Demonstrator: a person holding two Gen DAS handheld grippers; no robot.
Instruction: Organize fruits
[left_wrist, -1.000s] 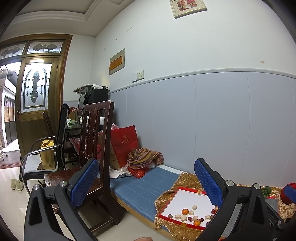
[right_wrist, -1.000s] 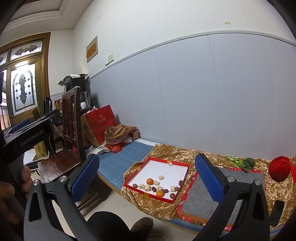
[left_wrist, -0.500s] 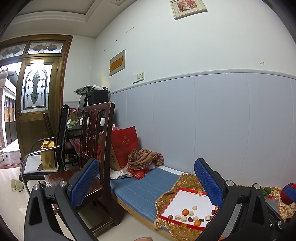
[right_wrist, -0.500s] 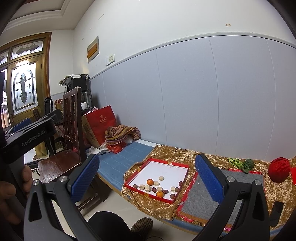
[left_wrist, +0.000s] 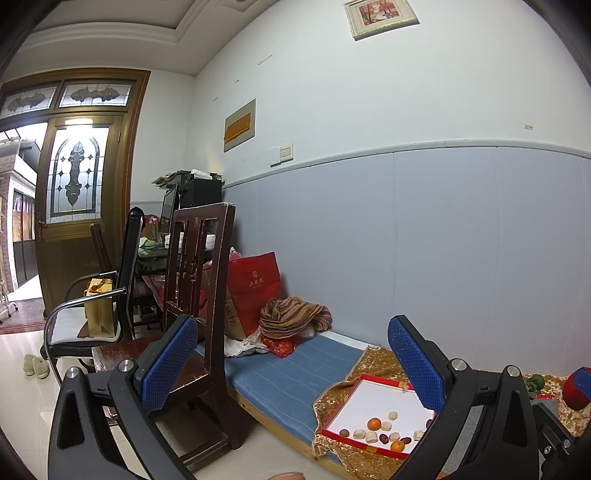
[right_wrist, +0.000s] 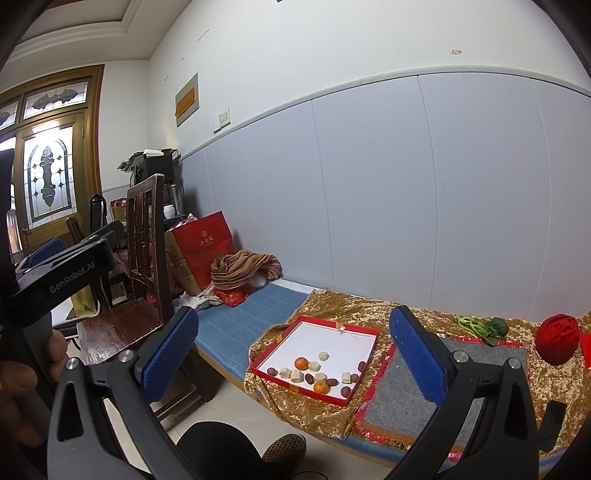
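Observation:
A red-rimmed white tray (right_wrist: 338, 328) lies on a gold cloth (right_wrist: 325, 302) over a low bench. It holds two oranges (right_wrist: 301, 363), several dark red dates (right_wrist: 331, 381) and several pale chunks (right_wrist: 313, 366). In the left wrist view the same tray (left_wrist: 369, 395) sits low at the right with an orange (left_wrist: 374, 424). My right gripper (right_wrist: 291, 352) is open and empty, held well back from the tray. My left gripper (left_wrist: 291, 360) is also open and empty, farther off to the left. The left gripper's body (right_wrist: 70, 273) and a hand (right_wrist: 22, 384) show at the right view's left edge.
A grey mat (right_wrist: 454, 384) lies right of the tray, with green vegetables (right_wrist: 480, 326) and a red yarn ball (right_wrist: 557, 338) behind it. A wooden chair (left_wrist: 199, 295), a red bag (left_wrist: 255, 291), a striped cloth (left_wrist: 291, 317) and a blue cushion (left_wrist: 288, 373) stand left. A shoe (right_wrist: 282, 448) is on the floor.
Both views have tilted slightly upward, so the tray sits a little lower in the frames. Both grippers stay open and nothing in the tray has moved.

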